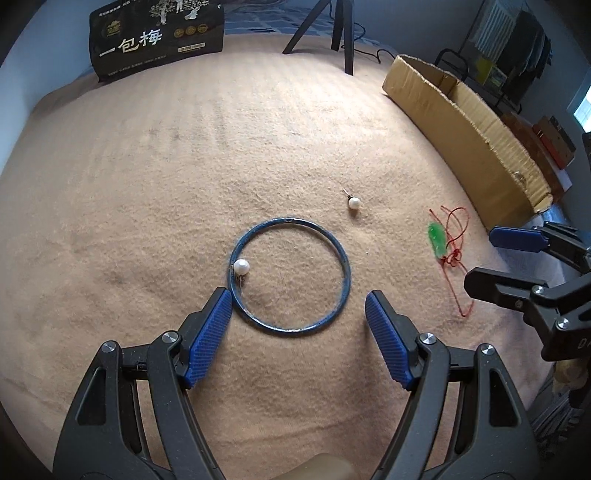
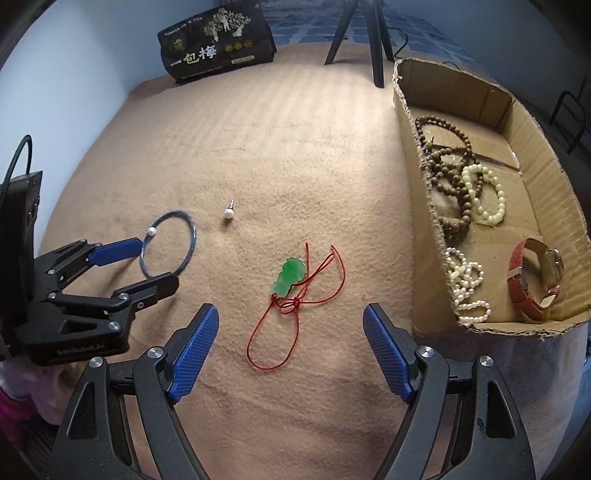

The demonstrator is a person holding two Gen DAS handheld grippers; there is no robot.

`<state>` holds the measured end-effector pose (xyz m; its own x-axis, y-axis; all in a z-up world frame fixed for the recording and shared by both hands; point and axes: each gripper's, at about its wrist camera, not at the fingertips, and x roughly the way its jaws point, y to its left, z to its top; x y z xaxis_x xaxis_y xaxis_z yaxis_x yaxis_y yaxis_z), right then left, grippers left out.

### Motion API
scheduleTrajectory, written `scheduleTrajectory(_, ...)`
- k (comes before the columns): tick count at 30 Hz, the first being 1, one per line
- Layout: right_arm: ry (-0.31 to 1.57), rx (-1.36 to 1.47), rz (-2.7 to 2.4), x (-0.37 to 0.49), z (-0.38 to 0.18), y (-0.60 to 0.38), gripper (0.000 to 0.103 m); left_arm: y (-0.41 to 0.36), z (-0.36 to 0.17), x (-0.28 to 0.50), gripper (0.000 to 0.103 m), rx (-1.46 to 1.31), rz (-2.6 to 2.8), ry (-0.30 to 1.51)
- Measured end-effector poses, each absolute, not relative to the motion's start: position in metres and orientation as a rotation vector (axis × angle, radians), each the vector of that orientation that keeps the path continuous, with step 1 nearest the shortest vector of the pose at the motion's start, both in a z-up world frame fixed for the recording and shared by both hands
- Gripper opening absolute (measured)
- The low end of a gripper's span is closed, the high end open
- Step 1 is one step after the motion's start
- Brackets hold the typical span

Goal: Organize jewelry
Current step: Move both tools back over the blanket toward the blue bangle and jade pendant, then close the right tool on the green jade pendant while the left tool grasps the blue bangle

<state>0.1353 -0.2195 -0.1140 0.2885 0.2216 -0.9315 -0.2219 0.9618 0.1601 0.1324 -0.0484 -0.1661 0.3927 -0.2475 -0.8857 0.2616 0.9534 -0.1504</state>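
A blue bangle [image 1: 290,276] lies flat on the tan blanket, with a pearl earring [image 1: 241,266] resting on its left rim. My left gripper [image 1: 299,302] is open, its fingertips on either side of the bangle's near half. A second pearl earring [image 1: 354,202] lies beyond the bangle. A green jade pendant [image 2: 289,277] on a red cord [image 2: 273,343] lies just ahead of my right gripper [image 2: 290,319], which is open and empty. The bangle [image 2: 168,249] and my left gripper [image 2: 157,264] also show in the right wrist view.
A cardboard box [image 2: 421,206] at the right holds brown bead bracelets [image 2: 448,162], a pale green bracelet [image 2: 484,195], a pearl strand [image 2: 466,286] and a red watch [image 2: 532,282]. A black bag [image 1: 157,37] and tripod legs [image 1: 341,33] stand at the back.
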Motion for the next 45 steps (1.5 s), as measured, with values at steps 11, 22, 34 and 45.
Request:
scheduleTrajectory(11, 1.273, 0.081, 0.276, 0.149, -0.121, -0.220, 0.066, -0.058, -0.171, 0.132, 0.082, 0.073, -0.314, 1.106)
scheduleTrajectory(22, 1.295, 0.034, 0.256, 0.162, -0.134, -0.207, 0.056, -0.055, -0.174, 0.139, 0.077, 0.058, -0.289, 1.080)
scheduleTrajectory(34, 1.286, -0.076, 0.220, 0.182, -0.148, -0.199, 0.040, -0.050, -0.172, 0.138, 0.074, 0.056, -0.297, 1.070)
scheduleTrajectory(45, 1.245, -0.110, 0.238, 0.180, -0.141, -0.201, 0.014, -0.043, -0.168, 0.137, 0.073, 0.042, -0.283, 1.061)
